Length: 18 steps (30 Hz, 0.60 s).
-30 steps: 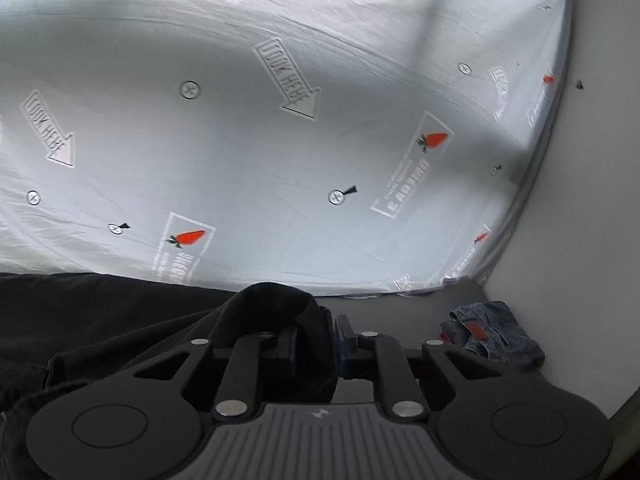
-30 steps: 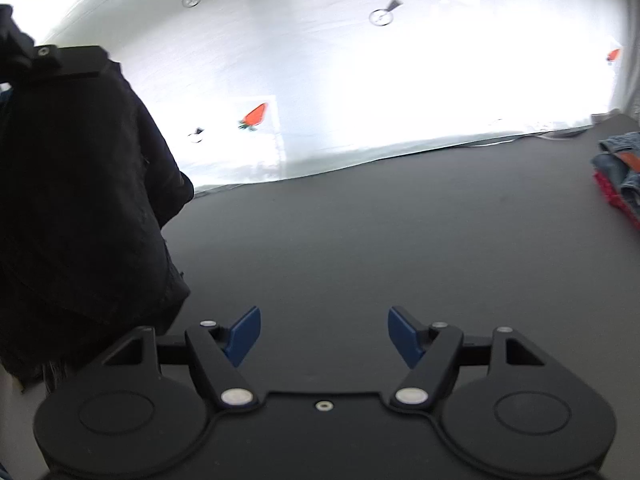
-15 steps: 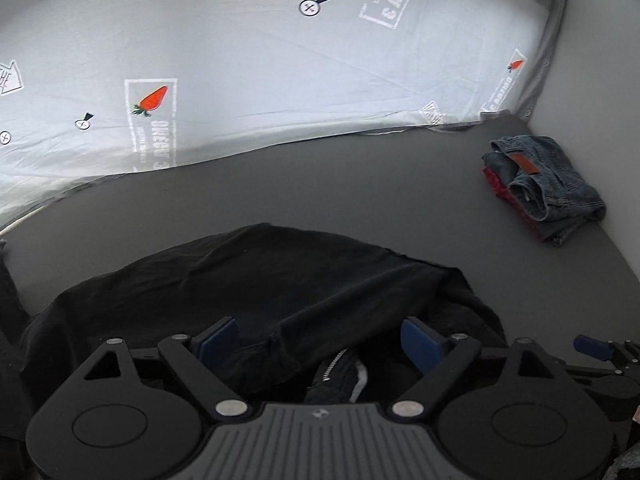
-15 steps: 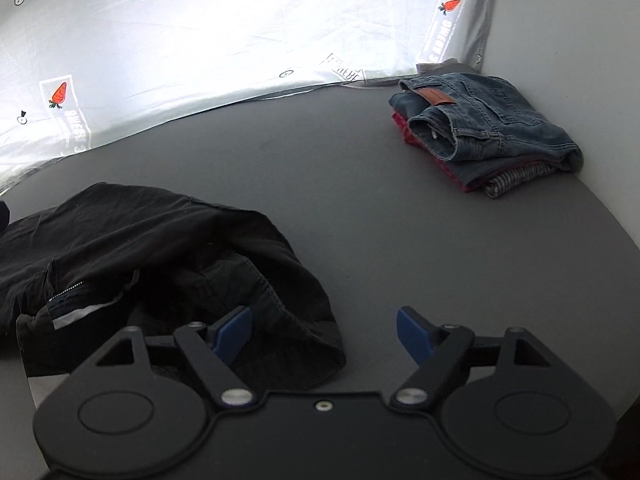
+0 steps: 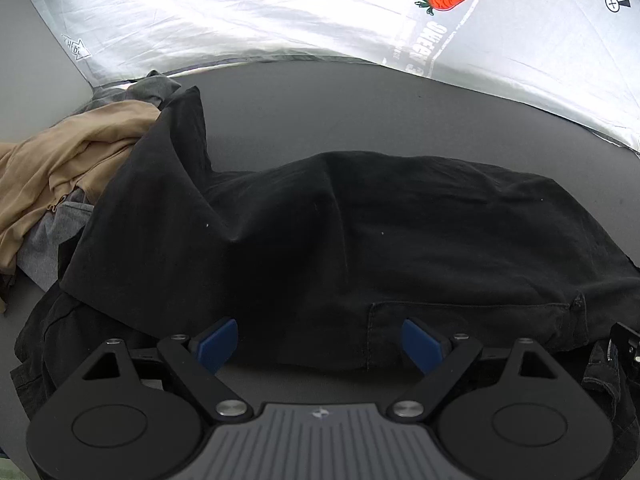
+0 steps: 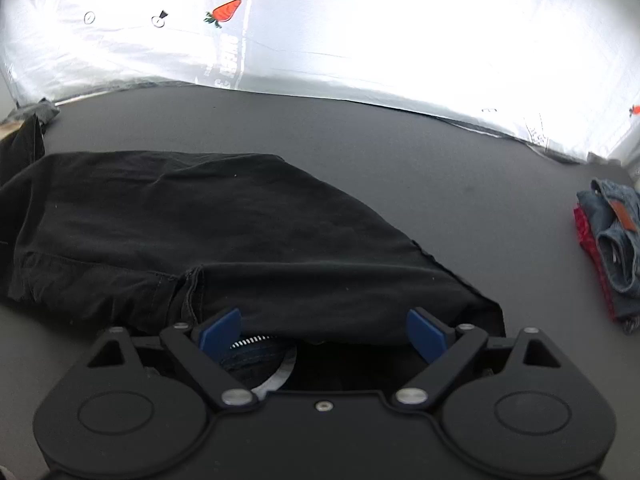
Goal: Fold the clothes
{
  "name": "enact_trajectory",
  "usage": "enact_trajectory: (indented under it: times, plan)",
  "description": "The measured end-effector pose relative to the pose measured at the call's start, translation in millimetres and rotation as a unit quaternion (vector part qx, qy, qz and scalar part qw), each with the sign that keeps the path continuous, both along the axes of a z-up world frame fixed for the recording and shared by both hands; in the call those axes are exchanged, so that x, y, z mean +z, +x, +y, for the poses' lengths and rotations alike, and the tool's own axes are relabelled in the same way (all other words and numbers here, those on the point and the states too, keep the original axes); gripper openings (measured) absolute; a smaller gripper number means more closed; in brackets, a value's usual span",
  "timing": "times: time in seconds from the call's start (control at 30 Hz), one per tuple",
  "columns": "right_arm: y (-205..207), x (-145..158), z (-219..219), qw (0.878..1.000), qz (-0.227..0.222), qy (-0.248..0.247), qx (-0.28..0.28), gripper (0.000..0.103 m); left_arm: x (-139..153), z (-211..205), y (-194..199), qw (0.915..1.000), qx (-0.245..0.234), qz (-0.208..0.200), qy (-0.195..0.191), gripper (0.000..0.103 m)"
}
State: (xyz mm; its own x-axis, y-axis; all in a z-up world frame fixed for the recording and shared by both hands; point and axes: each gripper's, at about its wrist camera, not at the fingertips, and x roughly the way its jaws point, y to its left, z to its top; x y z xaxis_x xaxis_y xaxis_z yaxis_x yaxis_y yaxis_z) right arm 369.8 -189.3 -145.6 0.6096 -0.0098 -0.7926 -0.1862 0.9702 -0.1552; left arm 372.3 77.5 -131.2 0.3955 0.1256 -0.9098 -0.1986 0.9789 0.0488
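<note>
Dark grey tabletop (image 5: 320, 112), silvery printed backdrop sheet (image 5: 520, 60) behind it

Dark grey table (image 5: 320, 112) w/ bright silvery printed backdrop sheet (image 5: 280, 20) behind, glare.

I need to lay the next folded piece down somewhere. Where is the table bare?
Bare grey table runs between the black trousers and the folded jeans stack, and along the silver sheet behind. The left end is crowded: a tan garment heaped on grey clothes, touching the trousers.
</note>
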Motion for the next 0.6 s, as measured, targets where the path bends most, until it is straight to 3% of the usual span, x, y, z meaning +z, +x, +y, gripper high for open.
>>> enact_trajectory:
  times: [0.2,0.33,0.5,0.6]
  plan:
    - [-7.4,-19.9,45.2,0.986,-0.019,-0.124,0.106,0.092,-28.2,15.2,4.8,0.9986,0.026,0.044,-0.013,0.090]
    - [-14.6,-24.0,61.9,0.964,-0.051,-0.189,0.179,0.092,-33.9,27.6,8.0,0.9964,0.053,0.058,-0.031,0.090]
    - [-25.5,-8.5,74.8,0.941,-0.084,-0.196,0.261,0.092,-37.8,41.1,9.4,0.9925,0.085,0.074,-0.048,0.090]
    - [-29.3,-1.0,81.7,0.936,-0.072,-0.147,0.311,0.092,-43.7,53.4,10.7,0.9874,0.111,0.082,-0.077,0.090]
